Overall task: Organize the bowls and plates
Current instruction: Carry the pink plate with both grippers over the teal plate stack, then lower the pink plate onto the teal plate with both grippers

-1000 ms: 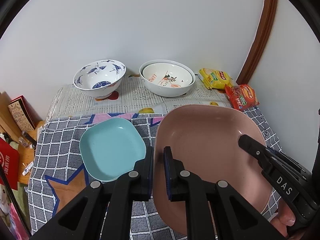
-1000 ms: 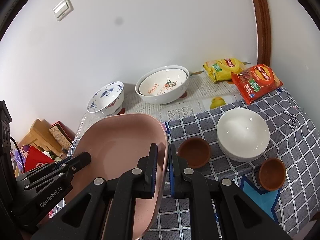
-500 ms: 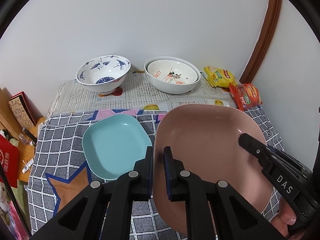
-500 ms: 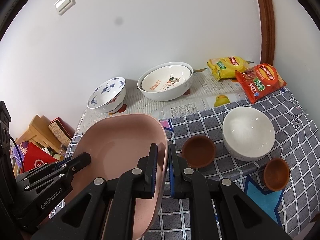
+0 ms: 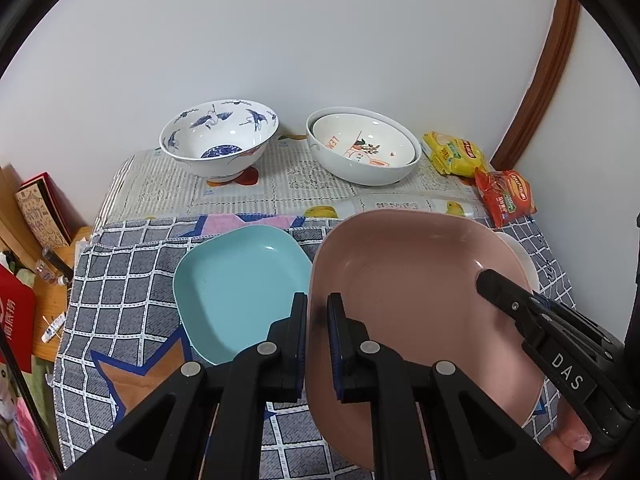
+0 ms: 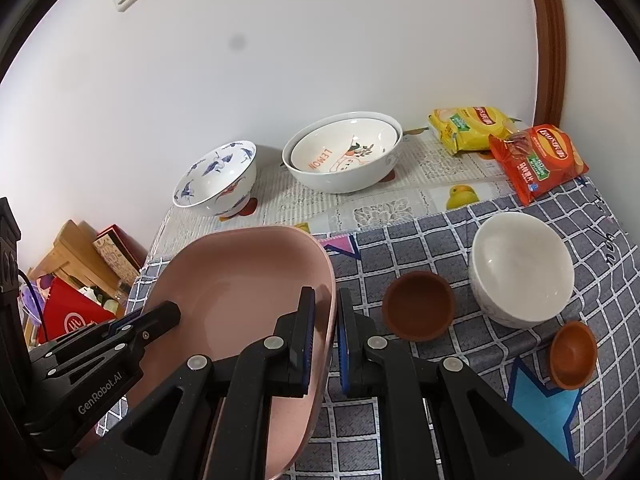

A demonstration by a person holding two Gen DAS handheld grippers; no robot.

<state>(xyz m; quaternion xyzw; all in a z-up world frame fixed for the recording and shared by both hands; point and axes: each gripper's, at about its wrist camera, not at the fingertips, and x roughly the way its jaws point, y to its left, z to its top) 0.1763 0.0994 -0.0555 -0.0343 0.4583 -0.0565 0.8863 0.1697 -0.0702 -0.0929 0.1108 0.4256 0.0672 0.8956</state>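
Far left, off the table edge: clutter of boxes & a red packet (image 5: 14,320), low down. Checked cloth (image 5: 120,280) covered the near part of the table, newspaper-print sheet (image 5: 280,184) the back strip by the wall.

Back row, L to R: blue-and-white bowl (image 5: 219,138) upright on the print sheet; then a white bowl w/ orange lettering (image 5: 362,142) nested inside a larger white bowl (image 5: 360,172); then a yellow snack bag (image 5: 454,154) & a red snack bag (image 5: 506,196) in the corner by the brown door trim (image 5: 536,80).

Front, L to R: teal square plate (image 5: 236,288) flat on the cloth, just beside the pink plate's left rim. Left gripper (image 5: 317,316) was clamped on that left rim, one pad inside, one outside. Pink plate (image 5: 408,300) was large, rounded-square, held up off the cloth btwn both grippers, tilted a bit. Right gripper (image 6: 324,320) was clamped on the plate's right rim, same way; in the left wrist view it showed reaching in over the far edge (image 5: 532,316), w/ a bit of the person's hand (image 5: 568,440) below it.

Right of the pink plate, on the cloth: brown cup (image 6: 418,306), then white bowl (image 6: 522,268) upright, near but apart; second small brown cup (image 6: 572,354) closer to the front edge, tipped on its side.
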